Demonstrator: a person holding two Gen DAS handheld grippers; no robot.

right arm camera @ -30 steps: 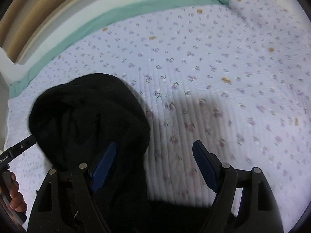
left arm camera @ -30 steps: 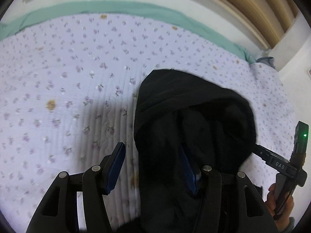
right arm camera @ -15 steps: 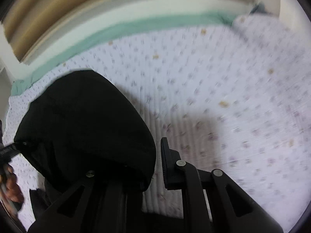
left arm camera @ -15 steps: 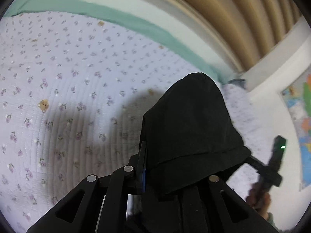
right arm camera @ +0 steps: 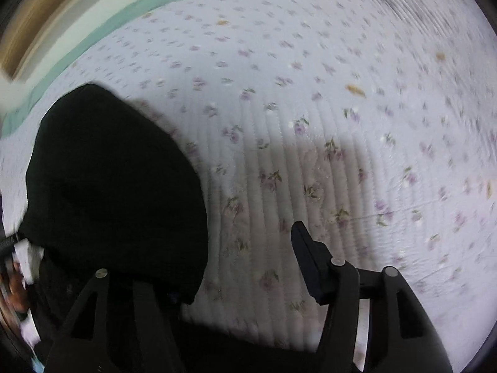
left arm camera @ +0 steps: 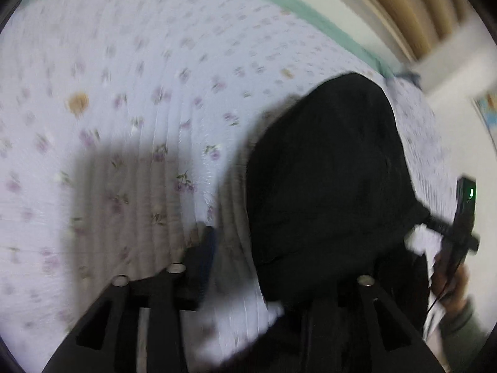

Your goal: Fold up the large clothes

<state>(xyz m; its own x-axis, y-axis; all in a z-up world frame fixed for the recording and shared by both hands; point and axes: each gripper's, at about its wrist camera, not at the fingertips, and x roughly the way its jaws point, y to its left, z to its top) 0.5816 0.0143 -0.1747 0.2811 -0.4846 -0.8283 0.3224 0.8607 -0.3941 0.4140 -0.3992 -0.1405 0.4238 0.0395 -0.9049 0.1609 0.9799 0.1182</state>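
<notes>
A black hooded garment (left arm camera: 329,171) lies bunched on the flowered bedspread (left arm camera: 130,71), its hood rounded toward the far side. My left gripper (left arm camera: 267,248) is opening: its left finger (left arm camera: 205,255) stands clear of the cloth, while the right finger is hidden under the black fabric. In the right wrist view the same garment (right arm camera: 115,180) fills the left side. My right gripper (right arm camera: 236,248) is opening too. Its right finger (right arm camera: 307,251) is over bare bedspread and the left one is covered by cloth. Both views are blurred by motion.
The pale quilted bedspread (right arm camera: 341,77) stretches wide to the far side, edged by a green sheet (right arm camera: 130,3) and a wooden headboard (left arm camera: 413,3). A person's hand (left arm camera: 450,283) holds the right gripper's handle at the right edge of the left wrist view.
Half a second ago both grippers were shut on the lifted hood edge. Now both pairs of jaws have come apart, both hands have sunk, and the hood has dropped toward the bed.
</notes>
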